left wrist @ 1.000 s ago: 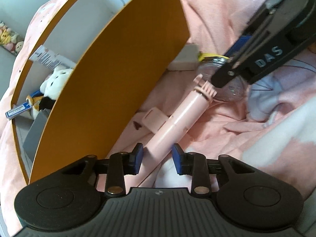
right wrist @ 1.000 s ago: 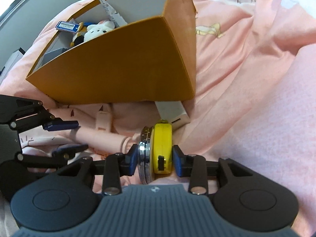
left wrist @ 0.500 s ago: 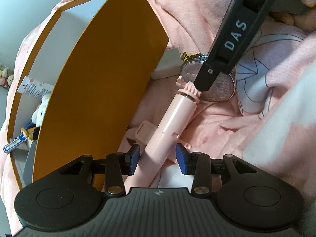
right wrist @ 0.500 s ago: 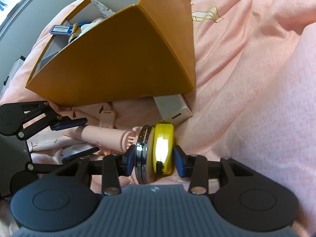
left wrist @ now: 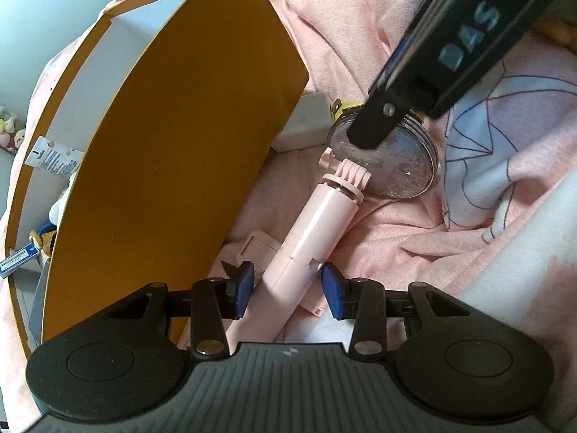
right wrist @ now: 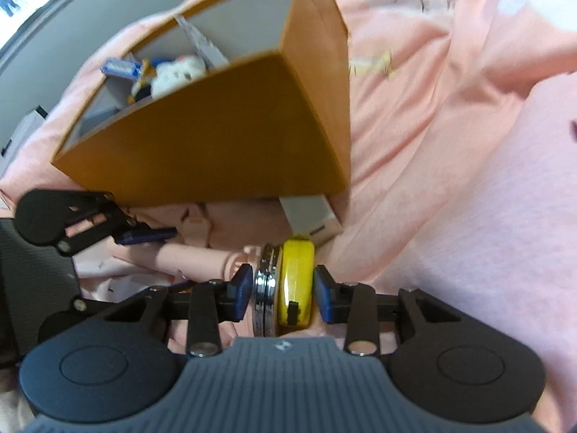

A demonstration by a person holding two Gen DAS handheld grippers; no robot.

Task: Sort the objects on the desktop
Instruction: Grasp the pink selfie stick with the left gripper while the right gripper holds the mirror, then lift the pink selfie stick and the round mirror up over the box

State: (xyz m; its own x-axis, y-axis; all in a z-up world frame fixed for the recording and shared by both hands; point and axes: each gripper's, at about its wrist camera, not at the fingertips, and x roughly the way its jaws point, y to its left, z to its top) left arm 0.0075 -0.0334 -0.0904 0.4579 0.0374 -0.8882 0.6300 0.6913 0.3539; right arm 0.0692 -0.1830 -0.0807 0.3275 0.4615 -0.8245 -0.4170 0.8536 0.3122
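Note:
A pink selfie stick [left wrist: 317, 223] lies on the pink blanket beside the orange box [left wrist: 173, 166]. My left gripper [left wrist: 288, 281] is open and straddles the stick's lower end, with a gap at each blue pad. A yellow and chrome tape measure [right wrist: 294, 281] stands on edge at the stick's head. My right gripper [right wrist: 283, 285] is closing on it, one pad on the chrome face and one on the yellow side. In the left wrist view the right gripper's finger [left wrist: 375, 126] covers part of the tape measure's [left wrist: 404, 166] chrome disc. The left gripper [right wrist: 162, 259] shows at the left of the right wrist view.
The orange box [right wrist: 216, 144] holds a white plush toy [right wrist: 176, 75], a blue card and a paper tag. A white adapter block [left wrist: 306, 122] lies against the box's corner, just behind the tape measure. Rumpled pink blanket [right wrist: 450, 180] covers everything around.
The left jaws have widened around the selfie stick, which the pads held closer before. The left view has rolled a little. The right gripper stays on the tape measure.

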